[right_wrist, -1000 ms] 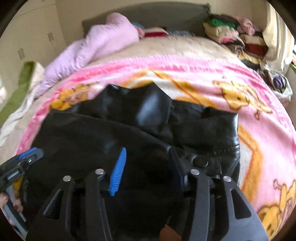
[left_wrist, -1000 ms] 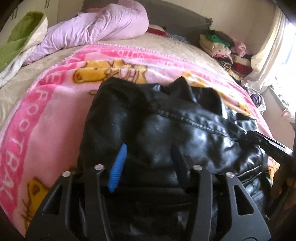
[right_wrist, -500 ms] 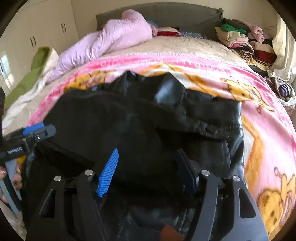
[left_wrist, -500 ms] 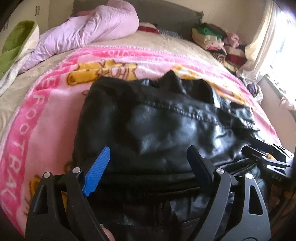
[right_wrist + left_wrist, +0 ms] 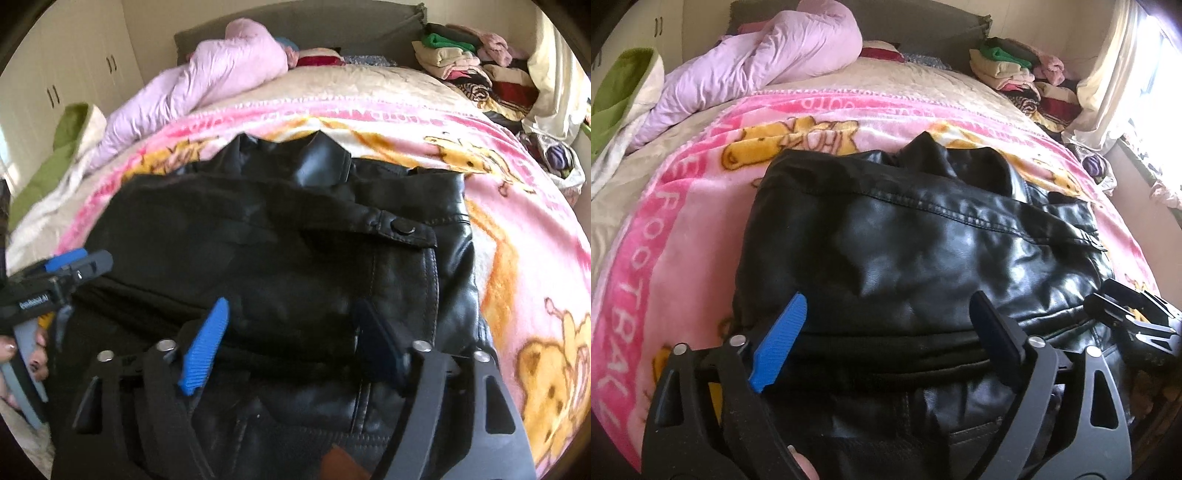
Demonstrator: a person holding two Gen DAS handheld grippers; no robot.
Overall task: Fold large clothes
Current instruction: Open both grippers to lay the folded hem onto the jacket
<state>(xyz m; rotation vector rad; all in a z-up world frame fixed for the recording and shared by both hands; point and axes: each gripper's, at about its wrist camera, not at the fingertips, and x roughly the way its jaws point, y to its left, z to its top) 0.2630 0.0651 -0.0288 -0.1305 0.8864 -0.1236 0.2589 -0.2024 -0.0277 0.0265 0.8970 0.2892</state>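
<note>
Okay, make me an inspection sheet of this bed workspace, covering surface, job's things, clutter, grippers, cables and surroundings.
Surface: pink cartoon blanket spread over a beige bedcover.
Job's things: black leather jacket, folded into a bundle on the blanket.
Clutter: lilac duvet, green-and-cream bedding, pile of clothes by the headboard.
Grippers: left gripper and right gripper both opening, jaws wide, pads off the jacket.
Cables: nothing seen.
Surroundings: cream wardrobe doors, curtain at a bright window.

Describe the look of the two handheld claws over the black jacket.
Both alike: the left claw and right claw have black angular frames with triangular cutouts, silver rivets and ribbed blue finger pads. The right wrist view shows white lettering, too blurred to read, on the left claw's side.
</note>
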